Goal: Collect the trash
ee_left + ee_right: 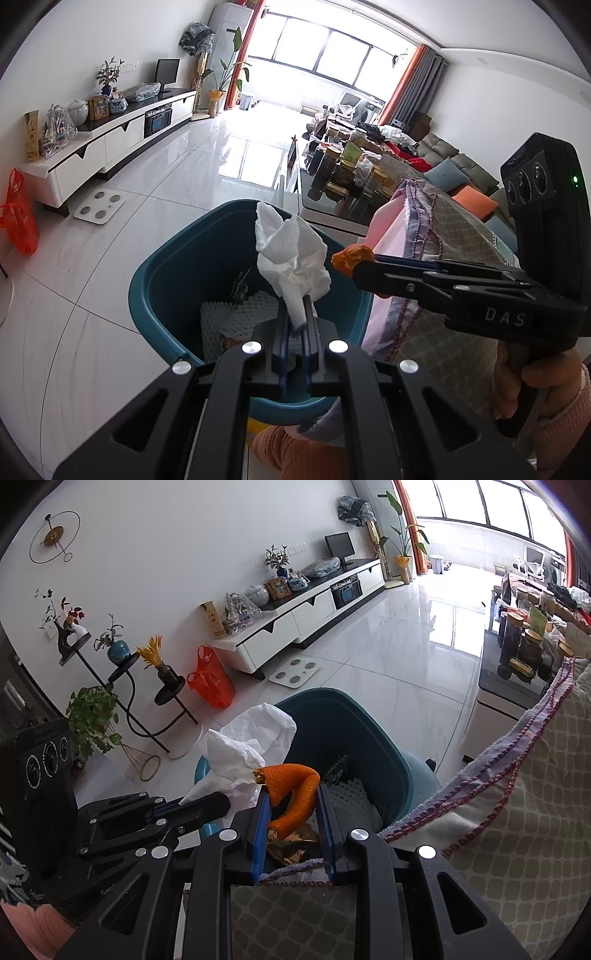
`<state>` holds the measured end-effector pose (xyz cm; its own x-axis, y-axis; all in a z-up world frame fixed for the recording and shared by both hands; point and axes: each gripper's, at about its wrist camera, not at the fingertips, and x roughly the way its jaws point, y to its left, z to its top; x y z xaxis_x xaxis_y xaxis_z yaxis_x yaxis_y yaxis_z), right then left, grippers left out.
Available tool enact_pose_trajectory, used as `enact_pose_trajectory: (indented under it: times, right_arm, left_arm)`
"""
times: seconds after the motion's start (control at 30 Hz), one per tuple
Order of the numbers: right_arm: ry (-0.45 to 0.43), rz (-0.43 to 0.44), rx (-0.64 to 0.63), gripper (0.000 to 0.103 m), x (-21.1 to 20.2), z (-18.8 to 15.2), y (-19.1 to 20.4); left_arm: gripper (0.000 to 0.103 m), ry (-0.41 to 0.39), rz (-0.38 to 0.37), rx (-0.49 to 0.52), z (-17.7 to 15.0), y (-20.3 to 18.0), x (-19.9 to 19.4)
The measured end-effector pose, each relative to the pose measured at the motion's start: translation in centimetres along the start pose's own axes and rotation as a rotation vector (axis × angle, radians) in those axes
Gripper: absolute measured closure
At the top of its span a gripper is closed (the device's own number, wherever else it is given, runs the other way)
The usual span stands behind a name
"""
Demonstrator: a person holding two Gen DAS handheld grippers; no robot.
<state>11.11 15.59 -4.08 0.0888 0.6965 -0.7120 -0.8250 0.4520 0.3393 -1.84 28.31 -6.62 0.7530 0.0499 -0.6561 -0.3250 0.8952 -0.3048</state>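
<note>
A teal bin [162,273] stands on the white tile floor, holding white foam netting [236,314] and a gold wrapper [291,843]. My left gripper [295,314] is shut on a crumpled white tissue [291,254] and holds it over the bin's mouth. My right gripper [291,797] is shut on a curled orange peel [295,790], also above the bin [354,731]. In the left wrist view the right gripper [364,264] reaches in from the right with the peel [351,256] at its tip. The left gripper [218,801] and tissue [240,753] show at the left of the right wrist view.
A cushion with a patterned cover [517,812] lies right against the bin. A dark glass coffee table [332,210] crowded with jars stands beyond it, with a sofa [461,170] behind. A white TV cabinet [110,144], a bathroom scale [99,206], a red plastic bag [210,683] and plant stands [122,672] line the left wall.
</note>
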Motion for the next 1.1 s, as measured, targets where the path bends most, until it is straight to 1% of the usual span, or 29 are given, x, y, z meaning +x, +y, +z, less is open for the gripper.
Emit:
enact_pose_trajectory:
  times: [0.2, 0.3, 0.37, 0.4, 0.47, 0.53, 0.67, 0.73, 0.8, 0.87, 0.9, 0.93, 0.97, 1.0, 1.03, 1.1]
  right_arm:
    - [0.021, -0.003, 0.026, 0.077, 0.6, 0.2, -0.2]
    - [0.027, -0.007, 0.04, 0.073, 0.7, 0.3, -0.3]
    - [0.024, -0.005, 0.052, 0.07, 0.7, 0.2, -0.5]
    - [0.022, -0.004, 0.058, 0.069, 0.6, 0.2, -0.7]
    - [0.015, -0.002, 0.069, 0.058, 0.4, 0.1, -0.8]
    - [0.008, 0.001, 0.079, 0.057, 0.2, 0.0, -1.0]
    - [-0.01, 0.016, 0.103, 0.057, -0.5, -0.3, -1.6]
    - [-0.028, 0.026, 0.114, 0.055, -1.3, -0.7, -1.8]
    - [-0.052, 0.031, 0.118, 0.052, -2.3, -1.0, -2.0]
    - [-0.092, 0.033, 0.11, 0.045, -3.8, -1.5, -2.0]
    - [-0.119, 0.022, 0.103, 0.042, -4.9, -1.9, -1.9]
    - [-0.136, 0.017, 0.1, 0.037, -5.5, -2.0, -2.0]
    - [-0.174, 0.005, 0.092, 0.033, -6.9, -2.6, -1.9]
    - [-0.193, -0.004, 0.087, 0.031, -7.6, -2.9, -1.8]
    - [-0.215, -0.017, 0.081, 0.028, -8.6, -3.4, -1.8]
    - [-0.266, -0.062, 0.069, 0.02, -10.8, -4.7, -1.8]
  left_arm:
    - [0.095, 0.02, -0.001, -0.005, 0.0, 0.2, 0.8]
    - [0.095, 0.034, -0.01, -0.02, 0.0, 0.6, 1.2]
    - [0.088, 0.048, -0.016, -0.032, -0.1, 0.9, 1.7]
    - [0.087, 0.054, -0.021, -0.034, -0.1, 1.0, 1.9]
    - [0.08, 0.068, -0.018, -0.039, -0.2, 1.3, 2.3]
    - [0.075, 0.079, -0.007, -0.052, -0.4, 1.6, 2.8]
    - [0.075, 0.081, 0.004, -0.068, -0.8, 1.8, 2.8]
    - [0.075, 0.059, 0.004, -0.055, -0.8, 1.5, 2.2]
    - [0.07, 0.027, 0.006, -0.031, -0.9, 0.9, 1.4]
    - [0.058, -0.008, 0.002, -0.001, -0.8, 0.2, 0.2]
    - [0.054, -0.032, -0.001, 0.022, -0.9, -0.4, -0.5]
    - [0.043, -0.055, -0.001, 0.046, -0.9, -1.2, -1.2]
    - [0.033, -0.067, -0.002, 0.058, -0.9, -1.6, -1.6]
    - [0.03, -0.09, -0.008, 0.077, -1.0, -2.3, -2.2]
    - [0.026, -0.107, -0.016, 0.095, -1.0, -3.1, -2.6]
    - [0.015, -0.145, -0.024, 0.138, -1.2, -4.9, -3.6]
